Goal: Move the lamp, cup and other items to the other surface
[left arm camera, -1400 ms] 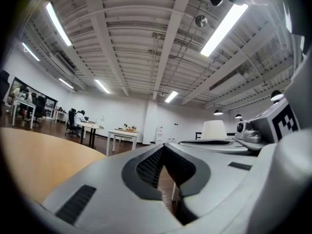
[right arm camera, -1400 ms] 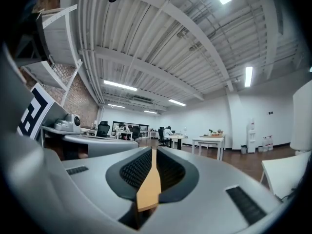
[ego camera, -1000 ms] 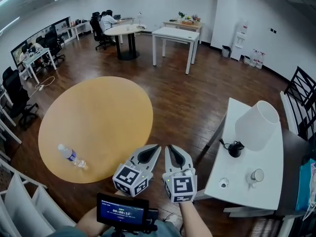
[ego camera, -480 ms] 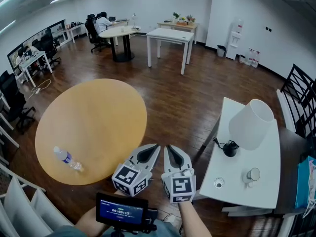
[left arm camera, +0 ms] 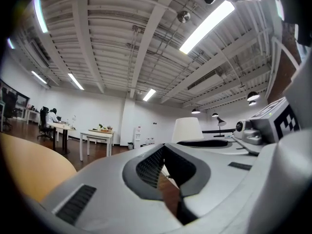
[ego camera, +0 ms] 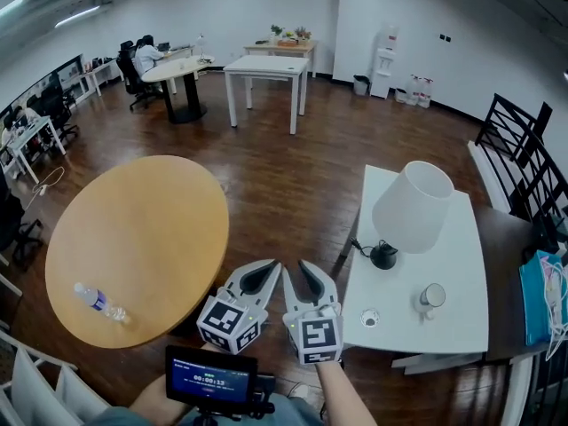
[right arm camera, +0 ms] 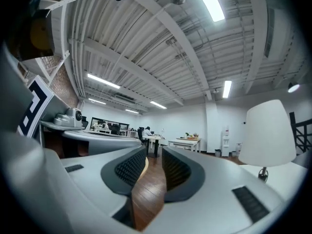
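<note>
As the right claw has just been easing apart, it stands released, with only floor showing between its jaws. The left claw, as far as I can tell, is clenched on nothing. Both point level, side by side, just off the near corner of the white bench. The lamp stands upright on that bench, ahead and to the right, with the cup and a small round item nearer me. My right hand is closer, so I expect it to lead. The round wooden bench lies to the left.
</note>
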`<state>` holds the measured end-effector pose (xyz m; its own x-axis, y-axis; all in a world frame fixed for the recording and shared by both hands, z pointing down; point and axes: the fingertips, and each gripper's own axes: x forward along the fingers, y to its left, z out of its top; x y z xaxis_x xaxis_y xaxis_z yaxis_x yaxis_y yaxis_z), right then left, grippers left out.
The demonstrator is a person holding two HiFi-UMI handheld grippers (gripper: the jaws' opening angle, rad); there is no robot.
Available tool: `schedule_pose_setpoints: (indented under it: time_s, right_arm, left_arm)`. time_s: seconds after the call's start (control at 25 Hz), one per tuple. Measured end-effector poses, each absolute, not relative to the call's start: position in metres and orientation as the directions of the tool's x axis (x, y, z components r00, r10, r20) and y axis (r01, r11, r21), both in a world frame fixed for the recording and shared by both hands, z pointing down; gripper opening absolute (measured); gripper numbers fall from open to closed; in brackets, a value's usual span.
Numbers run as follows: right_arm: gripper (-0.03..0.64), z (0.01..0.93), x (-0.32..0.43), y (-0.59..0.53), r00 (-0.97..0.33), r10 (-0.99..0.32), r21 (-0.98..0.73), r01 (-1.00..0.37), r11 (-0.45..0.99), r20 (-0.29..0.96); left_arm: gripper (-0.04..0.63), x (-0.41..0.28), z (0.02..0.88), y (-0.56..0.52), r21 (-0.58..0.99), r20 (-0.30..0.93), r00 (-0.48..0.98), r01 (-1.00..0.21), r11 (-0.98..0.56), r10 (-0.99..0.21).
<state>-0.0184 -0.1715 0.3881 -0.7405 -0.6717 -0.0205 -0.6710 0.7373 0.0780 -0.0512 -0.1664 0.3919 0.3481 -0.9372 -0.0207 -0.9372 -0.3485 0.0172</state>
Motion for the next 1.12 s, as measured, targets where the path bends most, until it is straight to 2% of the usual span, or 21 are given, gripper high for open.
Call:
schedule_pose_setpoints:
  time_s: [0.04, 0.2, 0.52, 0.96, 1.12]
  right_arm:
    - [0.125, 0.389, -0.007, -0.175, -0.729, -0.684, 0.078, -0.684, 0.725, -0.026]
    - [0.129, 0.393, 0.044, -0.189, -0.658, -0.752, 0.069, -0.753, 0.655, -0.033]
    - [0.183, 0.396, 0.143, -0.206, -0.504, -0.863, 0.027, -0.864, 0.503, -0.03]
    - [0.185, 0.417, 0.274, -0.216, -0.306, -0.952, 0.039, -0.951, 0.306, 0.001]
    - [0.206, 0.432, 0.315, -0.219, -0.242, -0.97, 0.042, -0.969, 0.243, 0.026]
  left_arm:
    - [0.005, -0.042, 0.392, -0.17, 0.02, -0.018, 0.361, -0.932, -0.362, -0.932]
    - [0.006, 0.002, 0.395, -0.181, 0.019, -0.009, 0.434, -0.901, -0.434, -0.901]
    - [0.006, 0.094, 0.405, -0.199, 0.023, -0.006, 0.558, -0.829, -0.558, -0.83]
    - [0.006, 0.225, 0.421, -0.212, 0.044, 0.001, 0.704, -0.709, -0.704, -0.71]
    - [0.005, 0.265, 0.43, -0.212, 0.05, 0.011, 0.742, -0.67, -0.741, -0.671]
